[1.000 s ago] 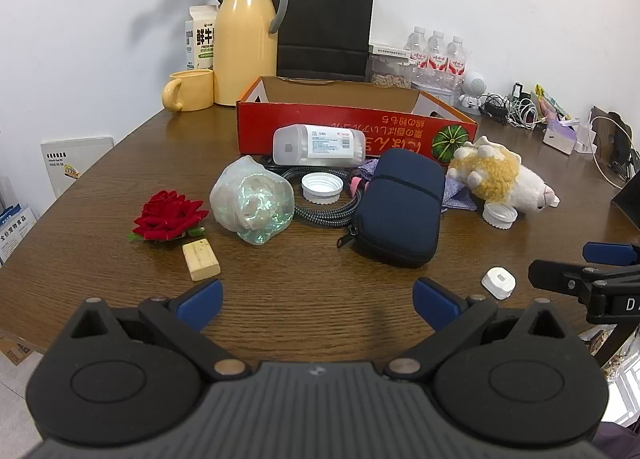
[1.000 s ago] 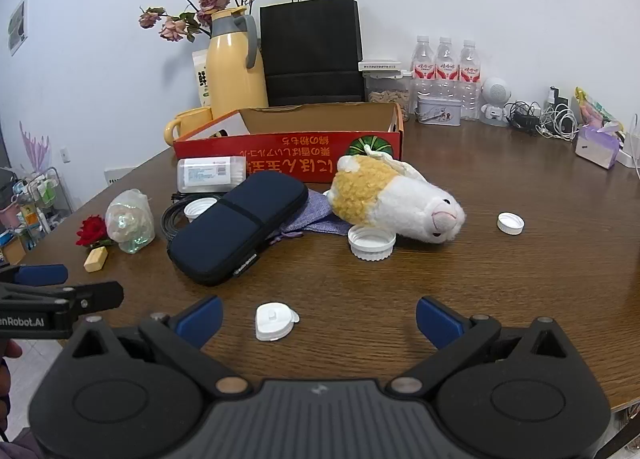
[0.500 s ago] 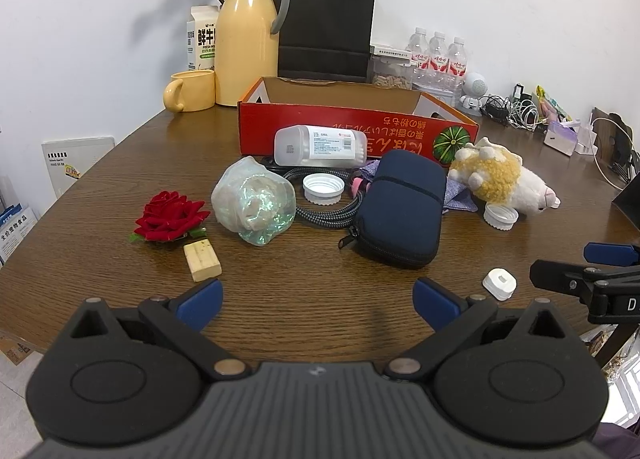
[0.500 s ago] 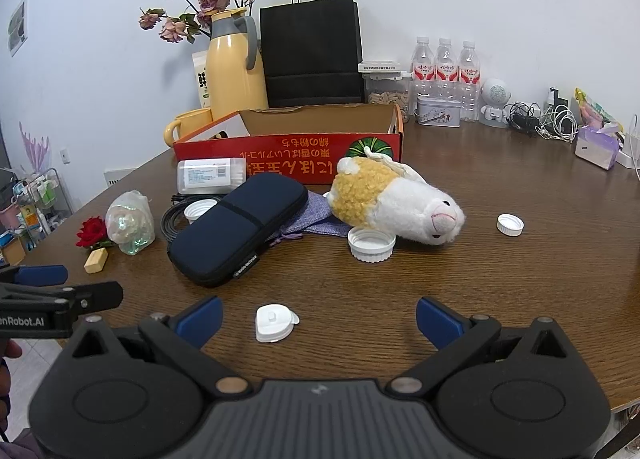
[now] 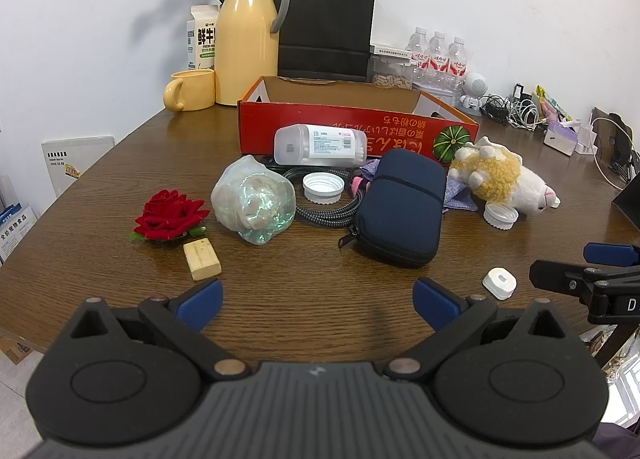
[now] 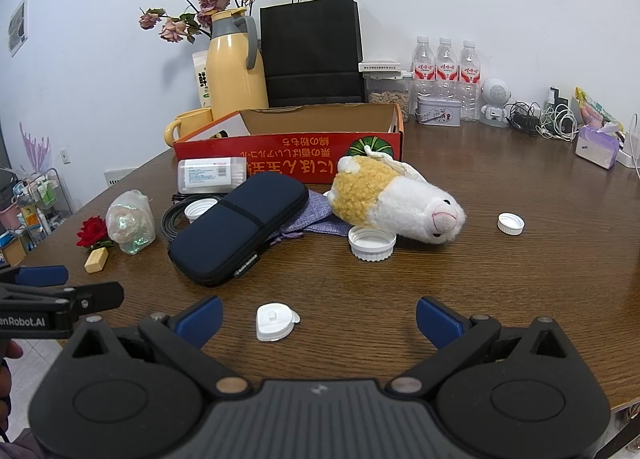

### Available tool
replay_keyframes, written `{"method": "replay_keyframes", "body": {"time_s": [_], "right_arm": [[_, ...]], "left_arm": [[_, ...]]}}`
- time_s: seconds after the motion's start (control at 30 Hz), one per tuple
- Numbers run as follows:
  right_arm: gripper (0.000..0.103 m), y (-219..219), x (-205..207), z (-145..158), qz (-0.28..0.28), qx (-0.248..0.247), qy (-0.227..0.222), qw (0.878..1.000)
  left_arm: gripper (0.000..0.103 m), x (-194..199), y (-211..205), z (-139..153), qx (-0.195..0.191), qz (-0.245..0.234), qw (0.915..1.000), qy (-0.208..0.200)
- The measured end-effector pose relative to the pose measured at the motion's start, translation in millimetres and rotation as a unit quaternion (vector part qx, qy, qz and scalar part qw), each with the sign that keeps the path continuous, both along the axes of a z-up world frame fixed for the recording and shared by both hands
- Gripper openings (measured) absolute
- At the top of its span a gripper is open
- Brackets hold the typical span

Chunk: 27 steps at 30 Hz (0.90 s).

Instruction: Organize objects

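Both grippers hang over the near edge of the wooden table (image 5: 120, 163), holding nothing. The left gripper (image 5: 316, 297) has its fingers spread wide; just ahead of its left finger sits a tan block (image 5: 201, 254), with a red rose (image 5: 170, 214) right behind it. Further ahead are an iridescent wrapped lump (image 5: 254, 203) and a navy zip case (image 5: 400, 211). The right gripper (image 6: 318, 319) is spread too, with a small white hook (image 6: 275, 321) lying between its 2 fingers. Beyond it lie a plush toy (image 6: 394, 199), touching a white cap (image 6: 372, 243), and the open red box (image 6: 292, 155).
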State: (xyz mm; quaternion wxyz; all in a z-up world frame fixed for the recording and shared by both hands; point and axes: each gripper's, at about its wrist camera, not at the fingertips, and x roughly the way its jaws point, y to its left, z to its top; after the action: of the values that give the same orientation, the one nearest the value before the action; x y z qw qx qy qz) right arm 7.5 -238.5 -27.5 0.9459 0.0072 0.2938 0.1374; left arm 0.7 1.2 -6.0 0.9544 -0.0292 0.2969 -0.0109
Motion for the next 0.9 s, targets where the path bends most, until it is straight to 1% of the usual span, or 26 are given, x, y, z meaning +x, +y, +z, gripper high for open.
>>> {"method": "replay_keyframes", "body": {"time_s": [0.7,0.9], "right_arm": [[0.103,-1,-1,1,0.002,-0.004,0.000,1.000],[0.102,2,3,-3,0.005,-0.005,0.001,1.000]], "left_arm": [[0.103,0,1,0,0.000,0.000,1.0000,0.000],[0.103,4,11,-3,-0.004,0.011,0.9999,0.001]]}}
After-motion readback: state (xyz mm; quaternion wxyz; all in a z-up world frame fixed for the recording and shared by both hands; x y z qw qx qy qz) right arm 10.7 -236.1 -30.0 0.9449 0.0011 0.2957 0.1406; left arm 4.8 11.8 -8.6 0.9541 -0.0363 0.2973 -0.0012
